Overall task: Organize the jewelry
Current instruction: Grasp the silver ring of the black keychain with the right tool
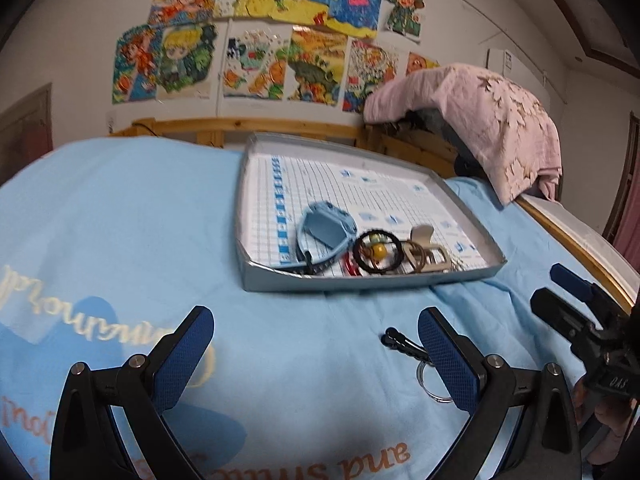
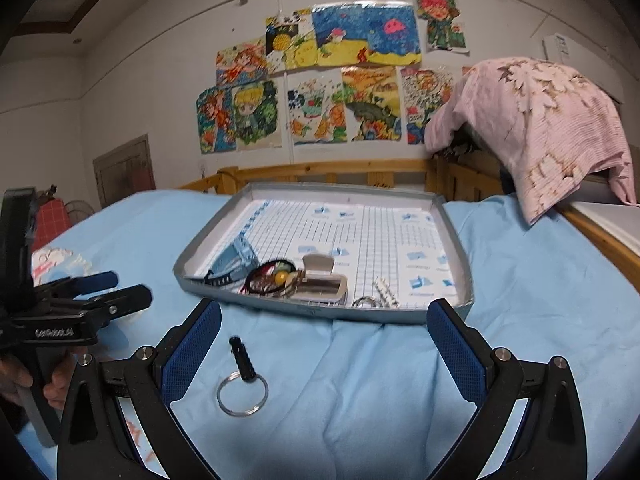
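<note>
"and" on bedsheet (image 1: 280,208) (upside down)

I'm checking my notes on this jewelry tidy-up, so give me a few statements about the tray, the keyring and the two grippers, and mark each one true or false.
1. The keyring lies on the blue sheet, outside the tray. True.
2. The right gripper is shut on the keyring. False: its jaws stand wide apart and hold nothing.
3. The black hair tie lies inside the tray. True.
4. The tray is empty. False: a light blue watch and other small pieces sit along its near edge.
5. The left gripper is open. True.
</note>
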A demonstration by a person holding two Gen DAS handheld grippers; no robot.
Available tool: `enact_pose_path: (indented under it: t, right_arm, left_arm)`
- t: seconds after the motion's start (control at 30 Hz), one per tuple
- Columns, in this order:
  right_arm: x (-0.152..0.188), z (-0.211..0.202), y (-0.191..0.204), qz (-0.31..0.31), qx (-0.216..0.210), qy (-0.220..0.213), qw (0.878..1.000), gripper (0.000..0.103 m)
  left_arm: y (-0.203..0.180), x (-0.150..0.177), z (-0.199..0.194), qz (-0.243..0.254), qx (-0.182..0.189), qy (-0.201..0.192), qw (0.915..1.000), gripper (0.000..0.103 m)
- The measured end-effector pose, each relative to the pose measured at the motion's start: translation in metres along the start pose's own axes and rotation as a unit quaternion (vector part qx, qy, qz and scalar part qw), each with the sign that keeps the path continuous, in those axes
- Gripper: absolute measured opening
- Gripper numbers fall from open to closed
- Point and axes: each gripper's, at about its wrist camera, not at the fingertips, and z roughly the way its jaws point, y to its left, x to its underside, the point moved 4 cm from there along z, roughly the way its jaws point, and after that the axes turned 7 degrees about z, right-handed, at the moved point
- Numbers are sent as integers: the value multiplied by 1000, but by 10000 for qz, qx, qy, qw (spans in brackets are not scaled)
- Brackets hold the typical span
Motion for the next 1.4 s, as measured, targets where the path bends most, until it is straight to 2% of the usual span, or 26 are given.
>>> enact_pose_path:
  t: [0.1,0.17,0.33,0.4,0.5,0.57,0.67,0.77,0.83,0.9,1.1,1.17,1.3,1.4]
  right_arm:
    - [9,9,1,-28,-141,149,9998,99]
    - [15,15,1,-54,-220,253,9994,83]
    - [28,28,1,-78,-397,549,9977,65]
    - [33,31,2,-95,-463,646,9968,60]
    - [41,38,5,-129,-627,852,9943,48]
    - [46,41,7,-152,-725,958,9926,42]
    - [51,44,10,-230,-854,1068,9903,36]
    - [55,45,14,-315,-939,1159,9883,34]
    - [56,45,16,-365,-986,1211,9871,29]
    - [58,46,18,-410,-1010,1269,9859,29]
    - [62,51,20,-495,-1010,1443,9831,29]
    - [64,53,22,-535,-992,1503,9822,23]
    - [66,58,23,-593,-912,1654,9802,22]
    - [68,62,26,-676,-832,1765,9784,22]
  left_arm:
    - [-2,4,11,4,160,140,9998,103]
    - [-4,7,17,23,273,219,9994,103]
    - [-10,13,25,101,564,312,9979,101]
    - [-14,16,28,140,732,352,9966,96]
    - [-20,20,35,205,1051,465,9932,84]
    - [-23,22,42,202,1288,600,9897,70]
    - [-26,24,52,119,1630,793,9834,56]
    - [-29,25,59,55,1829,921,9788,53]
    - [-32,24,62,67,1850,955,9781,53]
    - [-36,23,65,76,1882,991,9771,53]
    - [-39,21,77,-22,1927,1135,9747,45]
    - [-40,20,80,-50,1943,1187,9737,44]
    - [-43,20,88,-59,1913,1327,9725,42]
    - [-45,21,95,-36,1812,1459,9726,34]
